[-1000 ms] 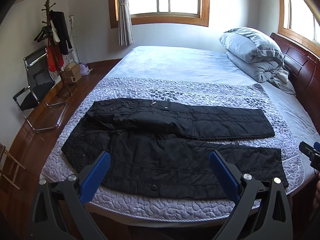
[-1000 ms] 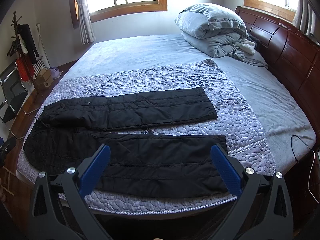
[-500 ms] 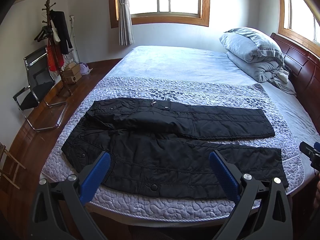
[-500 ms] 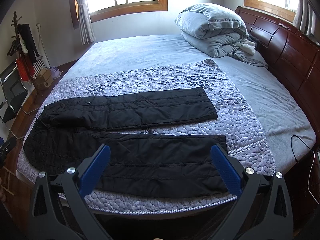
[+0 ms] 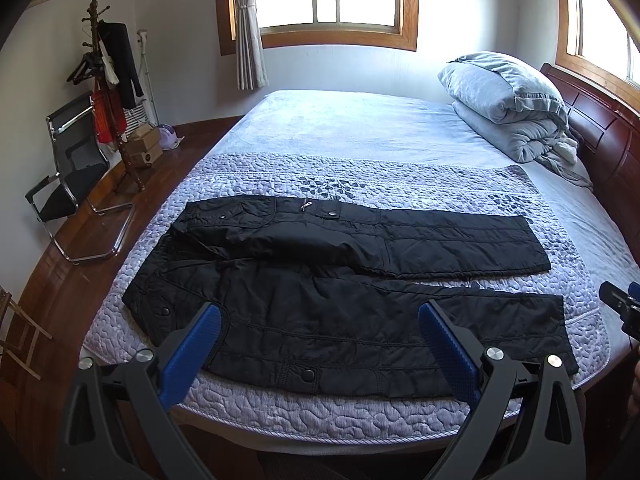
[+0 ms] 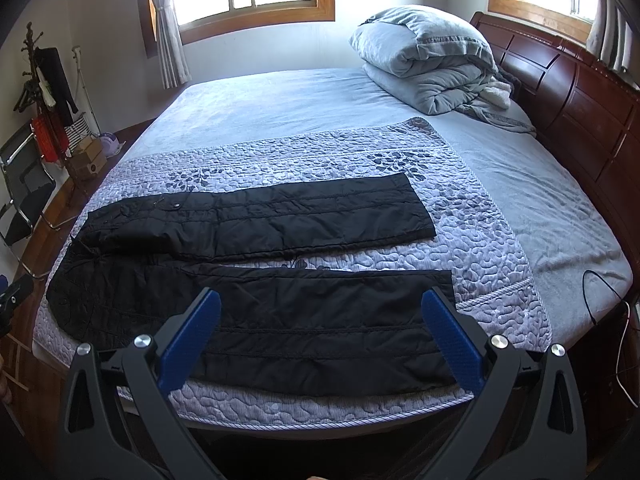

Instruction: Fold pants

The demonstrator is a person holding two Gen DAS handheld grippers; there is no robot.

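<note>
black arms, blue ribbed fingers (image 5: 192, 344), silver screws

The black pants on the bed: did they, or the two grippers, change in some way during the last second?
Nothing visibly changed. The black pants lie spread flat on the quilt, legs apart, and the left gripper and right gripper hover open before the bed edge, holding nothing.

The pants (image 5: 344, 300) are black quilted cloth with a faint sheen, stitched in long lines and set with dull metal snaps. Under them the quilt (image 5: 360, 176) is lilac cloth, pebbled and softly shiny. The headboard (image 6: 580, 92) beyond the quilt is glossy reddish wood. Each gripper (image 5: 320, 340) (image 6: 320, 328) has matt black plastic arms, blue textured pads (image 5: 448, 350) and bright metal screws.
</note>
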